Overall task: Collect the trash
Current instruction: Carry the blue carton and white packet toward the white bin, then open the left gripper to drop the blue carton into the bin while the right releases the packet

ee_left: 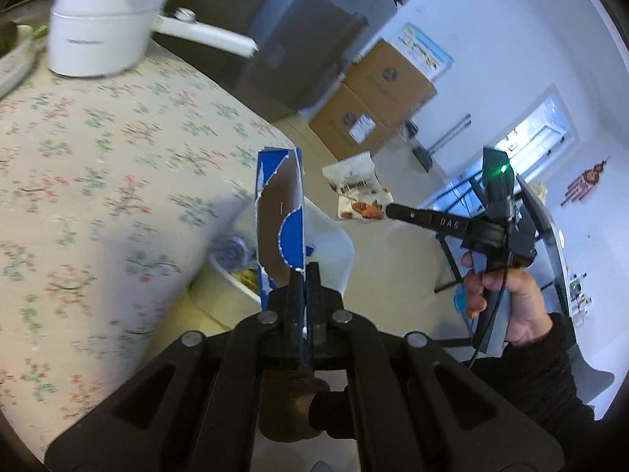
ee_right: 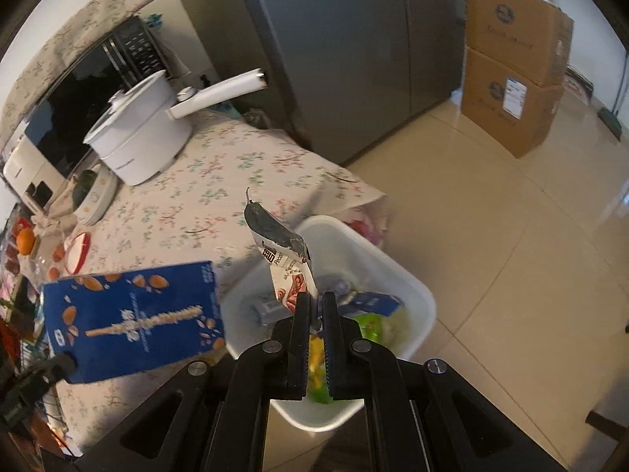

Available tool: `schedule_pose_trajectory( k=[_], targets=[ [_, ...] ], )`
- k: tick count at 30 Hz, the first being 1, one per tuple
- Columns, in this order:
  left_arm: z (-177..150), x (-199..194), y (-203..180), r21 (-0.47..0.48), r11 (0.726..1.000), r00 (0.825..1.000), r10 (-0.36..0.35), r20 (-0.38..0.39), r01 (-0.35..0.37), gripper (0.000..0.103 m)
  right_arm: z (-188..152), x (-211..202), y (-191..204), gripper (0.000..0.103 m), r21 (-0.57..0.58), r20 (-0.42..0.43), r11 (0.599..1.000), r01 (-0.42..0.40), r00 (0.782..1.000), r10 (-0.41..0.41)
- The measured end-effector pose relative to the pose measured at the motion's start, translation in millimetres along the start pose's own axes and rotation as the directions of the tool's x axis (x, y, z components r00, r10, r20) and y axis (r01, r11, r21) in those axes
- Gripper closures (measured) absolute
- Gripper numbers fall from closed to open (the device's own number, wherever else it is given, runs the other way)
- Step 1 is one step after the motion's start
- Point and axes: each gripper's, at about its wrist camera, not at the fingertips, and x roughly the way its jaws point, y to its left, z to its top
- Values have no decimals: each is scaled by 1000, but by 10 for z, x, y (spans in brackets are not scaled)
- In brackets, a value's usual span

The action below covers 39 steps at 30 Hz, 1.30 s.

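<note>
While the blue box hangs over the edge of the table, the left gripper pinches it tight by one thin side. In the left wrist view the box stands up between the two black fingers, and its torn top shows brown inside. The snack wrapper is in the right gripper, whose fingers are almost together and squeeze the wrapper's bottom end. It sticks up, with its ripped silver top bent over. Both pieces of trash are above or just beside the white bin, which sits on the floor next to the table and already has other trash inside. On the flowery table cloth stands a white pot with a long handle. Behind it is a big grey fridge, and two brown boxes are stacked by the wall
</note>
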Motion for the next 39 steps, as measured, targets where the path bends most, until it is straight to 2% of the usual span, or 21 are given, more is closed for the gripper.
schedule_pose_trajectory(
  k=[5, 11, 14, 15, 17, 18, 19, 28, 35, 39],
  targets=[
    [-38, 377, -87, 21, 1000, 999, -7, -51, 9, 102, -34, 16, -134, 96, 12, -12, 1000, 22, 1000, -22],
    [-44, 761, -10, -17, 999, 994, -35, -107, 33, 102, -45, 55, -238, 96, 23, -24, 999, 44, 999, -44],
    [-60, 912, 31, -24, 1000, 990, -3, -137, 0, 101, -50, 73, -268, 96, 23, -30, 998, 58, 998, -58],
    [-62, 938, 32, -11, 1000, 990, 21, -141, -23, 99, -52, 78, -277, 96, 24, -31, 998, 62, 998, -61],
    [-57, 944, 22, 23, 998, 988, 68, -139, -65, 79, -59, 86, -295, 96, 24, -35, 997, 69, 997, -68],
    [-54, 926, 17, 40, 996, 987, 90, -133, -85, 61, -62, 89, -304, 96, 24, -37, 997, 72, 997, -72],
    [-51, 885, 5, 56, 993, 987, 111, -120, -105, 51, -63, 93, -305, 96, 24, -39, 997, 75, 997, -74],
    [-7, 619, 109, 100, 975, 973, 207, -102, -197, 30, -54, 140, -302, 96, 27, -55, 996, 86, 995, -85],
    [4, 277, 108, 151, 949, 957, 287, -46, -277, 22, -64, 305, -226, 96, 8, -108, 995, 102, 989, -101],
    [7, 69, 224, 131, 940, 947, 319, -23, -314, 21, -35, 404, -180, 96, 10, -128, 995, 101, 987, -99]
  ],
)
